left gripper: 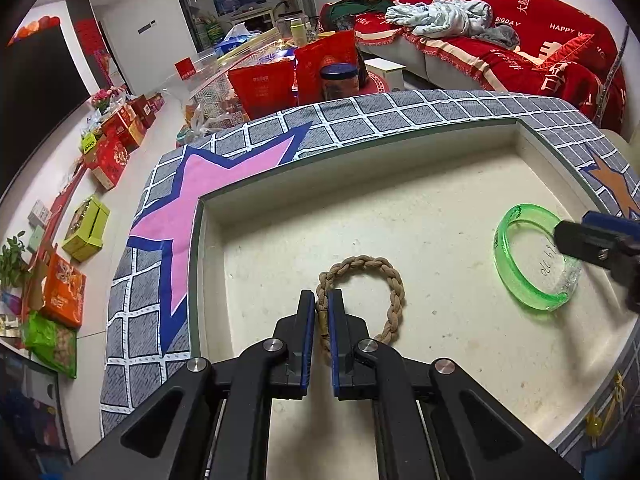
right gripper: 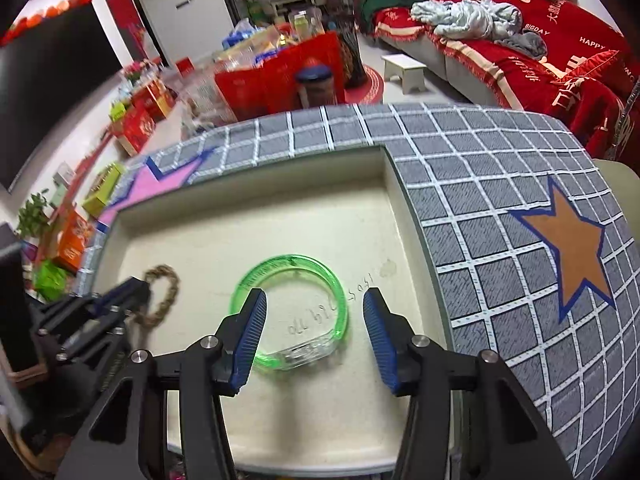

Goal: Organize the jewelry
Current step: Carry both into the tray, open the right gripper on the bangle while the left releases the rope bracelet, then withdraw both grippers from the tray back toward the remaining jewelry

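Braided rope bracelet point(left gripper: 362, 300) and green bangle point(right gripper: 292, 312) both lie in the cream tray point(left gripper: 400, 208), left hand-held gripper point(left gripper: 322, 312) clamped on the rope, right hand-held gripper point(right gripper: 316, 320) half open, gripping nothing, so sorting looks nearly finished.

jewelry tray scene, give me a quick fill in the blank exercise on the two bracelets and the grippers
1. The left gripper is shut on the ____ rope bracelet.
2. The translucent bangle lying in the tray is ____ in colour.
3. The right gripper has its jaws ____, one finger over the bangle's ring and the other outside it.
4. On the checked cloth to the right of the tray sits an orange ____.

Missing words: braided; green; open; star
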Tool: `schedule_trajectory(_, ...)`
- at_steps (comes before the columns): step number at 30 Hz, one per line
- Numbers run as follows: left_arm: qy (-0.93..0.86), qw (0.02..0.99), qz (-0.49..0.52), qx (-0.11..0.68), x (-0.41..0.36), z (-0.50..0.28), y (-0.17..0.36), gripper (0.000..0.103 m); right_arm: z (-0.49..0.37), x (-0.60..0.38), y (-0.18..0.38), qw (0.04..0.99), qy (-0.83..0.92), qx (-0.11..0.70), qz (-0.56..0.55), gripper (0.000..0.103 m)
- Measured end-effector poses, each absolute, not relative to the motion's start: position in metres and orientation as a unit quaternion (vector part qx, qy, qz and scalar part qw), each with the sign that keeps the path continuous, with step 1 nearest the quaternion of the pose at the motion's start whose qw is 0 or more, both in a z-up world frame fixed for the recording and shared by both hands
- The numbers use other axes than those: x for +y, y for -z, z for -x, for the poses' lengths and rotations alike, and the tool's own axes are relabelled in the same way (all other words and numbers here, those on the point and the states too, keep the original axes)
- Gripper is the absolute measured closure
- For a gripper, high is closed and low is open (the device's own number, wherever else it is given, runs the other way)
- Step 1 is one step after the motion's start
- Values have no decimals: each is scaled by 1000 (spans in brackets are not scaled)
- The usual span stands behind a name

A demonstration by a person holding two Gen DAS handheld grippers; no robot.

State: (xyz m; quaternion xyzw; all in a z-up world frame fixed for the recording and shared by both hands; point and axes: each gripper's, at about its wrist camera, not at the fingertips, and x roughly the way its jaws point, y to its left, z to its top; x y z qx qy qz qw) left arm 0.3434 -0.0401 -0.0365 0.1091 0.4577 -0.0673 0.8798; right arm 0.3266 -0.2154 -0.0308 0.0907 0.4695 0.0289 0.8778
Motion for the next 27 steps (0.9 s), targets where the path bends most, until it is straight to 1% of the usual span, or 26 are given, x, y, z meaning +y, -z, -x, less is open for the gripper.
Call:
schedule_trajectory(7,70,881,-126,451,-46,-341,37,79,-305,-219,17,886,-40,449,-111,48)
schedule_trajectory(12,77,881,-103,455,-44,-343,35,79,-298,-223,17,885,-44,447,-123,48)
schedule_trajectory(27,78,895,-49,436,-34,-340,17,79,-291,-226,17,886,-41,444,-124,47)
